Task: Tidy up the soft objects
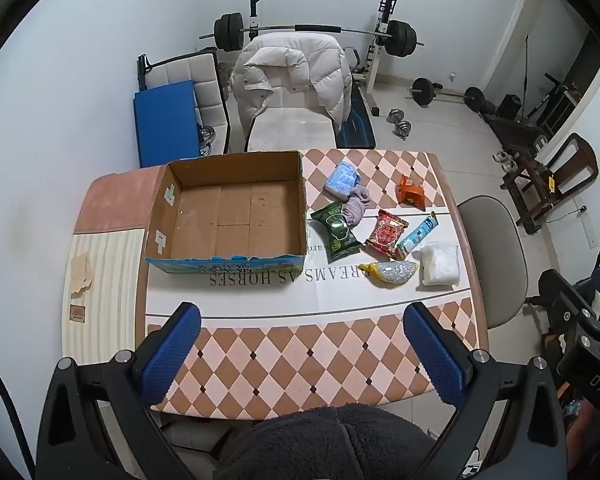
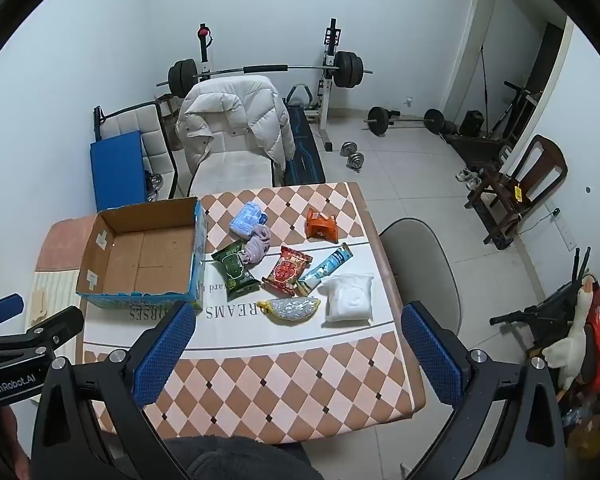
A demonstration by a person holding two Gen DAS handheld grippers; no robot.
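Note:
An open empty cardboard box (image 1: 228, 208) (image 2: 140, 256) sits on the table's left half. To its right lie several soft items: a blue tissue pack (image 1: 342, 176) (image 2: 246, 218), a mauve cloth (image 1: 356, 206) (image 2: 258, 248), a green packet (image 1: 336, 230) (image 2: 236, 272), a red packet (image 1: 386, 232) (image 2: 287, 270), an orange packet (image 1: 410, 192) (image 2: 320, 224), a blue-white tube (image 1: 418, 234) (image 2: 326, 266), a yellow-silver pouch (image 1: 392, 272) (image 2: 290, 308) and a white bag (image 1: 440, 264) (image 2: 350, 298). My left gripper (image 1: 300, 352) and right gripper (image 2: 298, 352) are open and empty, high above the near table edge.
The table (image 1: 300, 360) wears a checkered cloth. A chair with a white puffer jacket (image 1: 290, 76) stands behind it, a beige chair (image 1: 496, 256) at its right. Weight bench, barbells and dumbbells (image 1: 400, 122) fill the back of the room.

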